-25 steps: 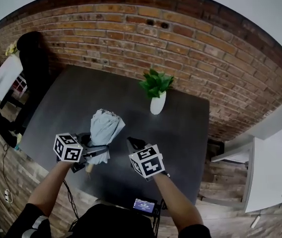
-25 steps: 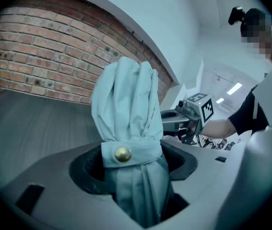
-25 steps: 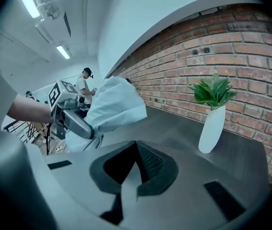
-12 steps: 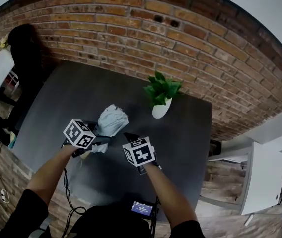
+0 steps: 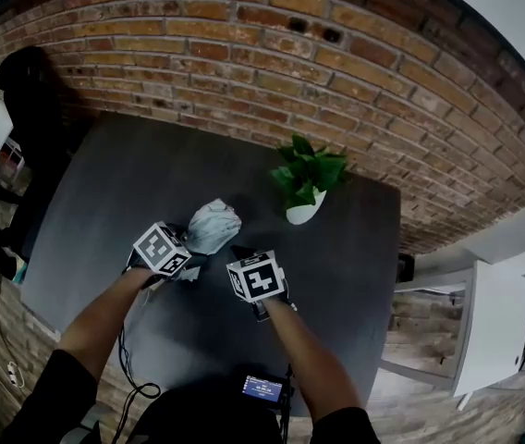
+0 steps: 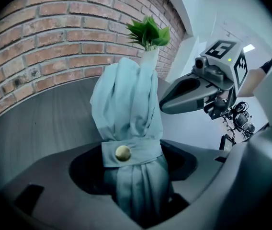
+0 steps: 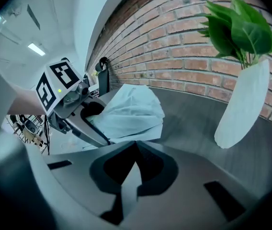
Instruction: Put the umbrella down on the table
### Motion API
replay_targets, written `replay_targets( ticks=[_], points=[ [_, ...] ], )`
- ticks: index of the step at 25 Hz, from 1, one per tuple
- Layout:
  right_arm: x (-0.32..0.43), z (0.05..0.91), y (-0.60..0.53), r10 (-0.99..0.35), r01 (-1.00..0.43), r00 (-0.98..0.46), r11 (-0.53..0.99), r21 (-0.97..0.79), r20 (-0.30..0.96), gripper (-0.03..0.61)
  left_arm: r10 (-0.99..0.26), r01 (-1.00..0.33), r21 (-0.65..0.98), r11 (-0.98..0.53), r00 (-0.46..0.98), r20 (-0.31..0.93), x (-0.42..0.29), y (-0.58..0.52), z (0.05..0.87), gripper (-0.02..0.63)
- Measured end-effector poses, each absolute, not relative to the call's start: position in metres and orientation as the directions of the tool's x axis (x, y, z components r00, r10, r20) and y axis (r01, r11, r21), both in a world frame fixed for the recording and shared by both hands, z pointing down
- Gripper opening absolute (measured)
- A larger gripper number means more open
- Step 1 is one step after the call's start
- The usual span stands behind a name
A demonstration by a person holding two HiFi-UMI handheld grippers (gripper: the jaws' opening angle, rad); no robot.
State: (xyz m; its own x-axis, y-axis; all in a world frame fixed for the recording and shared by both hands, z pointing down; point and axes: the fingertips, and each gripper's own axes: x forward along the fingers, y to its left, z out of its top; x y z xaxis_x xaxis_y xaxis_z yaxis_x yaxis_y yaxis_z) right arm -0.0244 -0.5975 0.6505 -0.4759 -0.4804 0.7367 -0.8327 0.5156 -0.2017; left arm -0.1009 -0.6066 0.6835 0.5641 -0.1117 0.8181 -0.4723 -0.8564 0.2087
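**Operator:** What is the state of my left tool?

**Inspector:** Your left tool (image 6: 135, 183) is clamped on the umbrella (image 5: 214, 225), which is folded and pale blue. The jaws stand wide around the bundled cloth, just below the strap (image 6: 131, 153) and its brass snap (image 6: 122, 153).

**Operator:** Where is the umbrella?

**Inspector:** In the head view it lies to the left of the vase (image 5: 301, 213), near it but apart, over the dark worktop (image 5: 105, 183). Its free cloth end points toward the vase, and the gripped end is the farther one from it. No view settles whether the cloth touches the worktop.

**Operator:** And my right tool?

**Inspector:** Your right tool (image 7: 135, 150) has its jaws together with nothing between them. It sits on your side of the vase, just beside the umbrella and apart from the cloth. It angles down toward the worktop.

**Operator:** What about the vase itself?

**Inspector:** It is white and stands upright on the worktop, with green leaves (image 5: 307, 172) rising from its mouth. The brick wall (image 5: 244, 54) is directly behind it. Neither of your tools touches it.
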Motion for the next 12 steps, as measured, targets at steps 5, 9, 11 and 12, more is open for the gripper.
replay_targets(
  ticks=[5, 9, 11, 12],
  points=[
    [-0.029, 0.668, -0.609, -0.46, -0.837, -0.468, 0.503, -0.213, 0.754, 0.008, -0.109, -0.483, 0.195, -0.853, 0.532, 0.84, -0.102, -0.617, 0.703, 0.291],
    [-0.03, 0.679, -0.618, -0.448, -0.837, -0.462, 0.506, -0.209, 0.765, 0.006, -0.114, -0.476, 0.173, -0.862, 0.516, 0.849, -0.1, -0.623, 0.711, 0.291],
    [-0.033, 0.684, -0.62, -0.438, -0.83, -0.469, 0.515, -0.213, 0.767, 0.006, -0.115, -0.476, 0.169, -0.863, 0.511, 0.852, -0.1, -0.625, 0.714, 0.291],
    [-0.033, 0.687, -0.62, -0.433, -0.828, -0.471, 0.517, -0.216, 0.769, 0.007, -0.115, -0.476, 0.169, -0.863, 0.509, 0.853, -0.099, -0.626, 0.716, 0.291]
  ],
)
